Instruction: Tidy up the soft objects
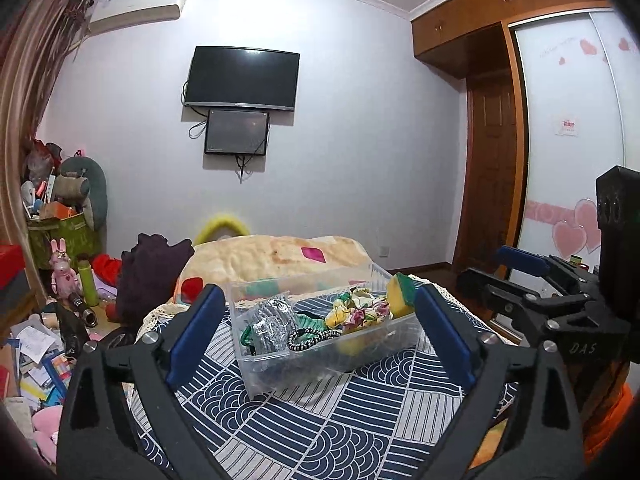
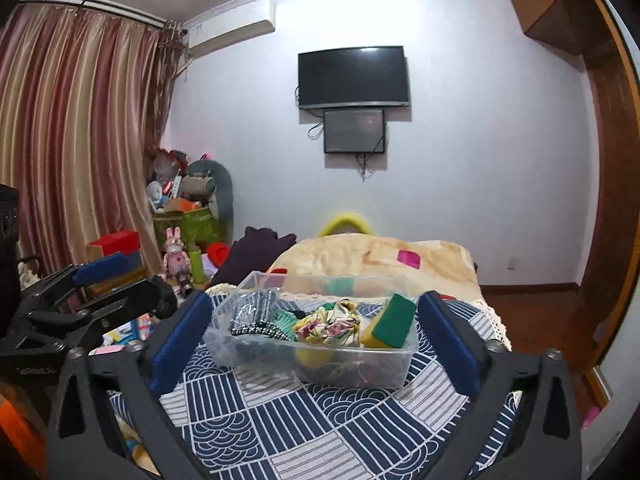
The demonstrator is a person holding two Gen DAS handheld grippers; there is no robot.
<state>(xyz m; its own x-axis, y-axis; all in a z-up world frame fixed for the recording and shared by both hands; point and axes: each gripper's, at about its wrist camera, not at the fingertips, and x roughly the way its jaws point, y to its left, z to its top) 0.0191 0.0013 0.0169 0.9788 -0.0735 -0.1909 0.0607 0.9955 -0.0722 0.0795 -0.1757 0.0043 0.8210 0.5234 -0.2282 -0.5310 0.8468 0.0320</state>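
Note:
A clear plastic bin (image 1: 256, 376) stands on a table with a navy-and-white patterned cloth (image 1: 320, 432). In it lie a floral scrunchie (image 1: 356, 312), a yellow-and-green sponge (image 1: 400, 292), a black-and-white hair tie (image 1: 312, 338), a silver mesh scrubber (image 1: 272, 320) and a green striped cloth (image 1: 312, 322). My left gripper (image 1: 320, 304) is open and empty, jaws either side of the bin. My right gripper (image 2: 316, 312) is open and empty before the same bin (image 2: 352, 372), with the sponge (image 2: 392, 322) and scrunchie (image 2: 328, 324) in it. Each gripper shows in the other's view (image 1: 520, 276) (image 2: 108, 276).
A bed with a beige blanket (image 1: 280, 256) lies behind the table. Dark clothing (image 1: 148, 276) hangs at its left. Toys, boxes and papers (image 1: 36, 352) clutter the floor at left. A wardrobe (image 1: 572, 140) and a wooden door (image 1: 492, 176) are at right.

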